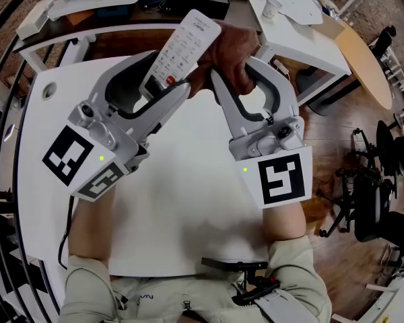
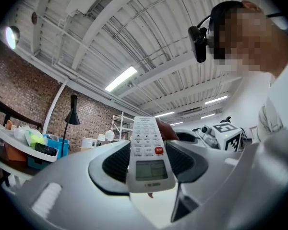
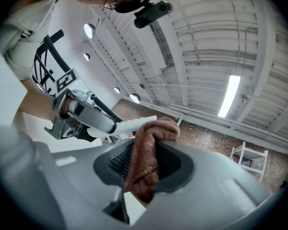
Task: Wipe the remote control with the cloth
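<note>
Left claw (image 1: 163,74) — pinching the white remote control (image 1: 186,40) by its lower end, buttons facing the person, top tilted up and away. Right claw (image 1: 237,69) — clamped on the brown cloth (image 1: 233,46), which touches the remote's right side. Both forearms reach forward side by side, raised above the white bench (image 1: 188,200).

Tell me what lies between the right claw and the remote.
The brown cloth, pinched in the right claw, bunches up against the remote; the head view and right gripper view show it.
</note>
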The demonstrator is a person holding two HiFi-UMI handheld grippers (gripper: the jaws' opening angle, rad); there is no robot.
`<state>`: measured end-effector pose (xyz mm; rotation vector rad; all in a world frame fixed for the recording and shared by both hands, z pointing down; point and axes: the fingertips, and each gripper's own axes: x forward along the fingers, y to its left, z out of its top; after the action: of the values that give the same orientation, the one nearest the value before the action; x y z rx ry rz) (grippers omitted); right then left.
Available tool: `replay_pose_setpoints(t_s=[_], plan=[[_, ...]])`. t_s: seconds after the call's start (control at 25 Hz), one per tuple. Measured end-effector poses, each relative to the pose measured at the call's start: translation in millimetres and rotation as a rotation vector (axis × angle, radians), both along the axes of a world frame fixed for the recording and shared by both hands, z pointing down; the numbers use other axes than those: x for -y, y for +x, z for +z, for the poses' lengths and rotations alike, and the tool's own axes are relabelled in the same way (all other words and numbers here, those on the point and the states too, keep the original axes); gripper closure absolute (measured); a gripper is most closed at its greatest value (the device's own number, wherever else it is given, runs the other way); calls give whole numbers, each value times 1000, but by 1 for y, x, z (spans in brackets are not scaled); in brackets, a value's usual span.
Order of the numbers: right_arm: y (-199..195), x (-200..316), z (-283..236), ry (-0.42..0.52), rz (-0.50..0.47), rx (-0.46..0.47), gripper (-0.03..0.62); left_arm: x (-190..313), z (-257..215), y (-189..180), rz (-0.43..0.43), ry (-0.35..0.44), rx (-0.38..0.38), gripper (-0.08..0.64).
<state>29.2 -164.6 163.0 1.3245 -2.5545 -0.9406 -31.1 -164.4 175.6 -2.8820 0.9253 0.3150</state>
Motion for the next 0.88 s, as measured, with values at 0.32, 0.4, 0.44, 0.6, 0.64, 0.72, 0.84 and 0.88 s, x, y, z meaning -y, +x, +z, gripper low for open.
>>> replay_pose_setpoints(t_s=[0.32,0.4,0.44,0.6,0.64,0.72,0.84,0.88], plan=[[-1,-3,0,58,56,-57,488,1,6,5,-95,90,131,316],[-6,-3,6,56,63,-97,488,4,6,3,-124,98,149,316],[-8,-3,10,55,66,-123,488,5,7,2,-139,101,158,316],[-21,-5,26,53,53,-236,488,10,7,-1,-203,93,179,316],[-25,-5,30,55,45,-260,488,10,6,0,-217,83,173,316],[-32,-7,36,63,31,-298,488,11,6,-1,-238,79,170,316],[-37,-7,41,67,16,-318,488,14,9,-1,-258,88,182,316],[-36,-6,41,62,12,-315,488,14,9,-2,-263,90,184,316]])
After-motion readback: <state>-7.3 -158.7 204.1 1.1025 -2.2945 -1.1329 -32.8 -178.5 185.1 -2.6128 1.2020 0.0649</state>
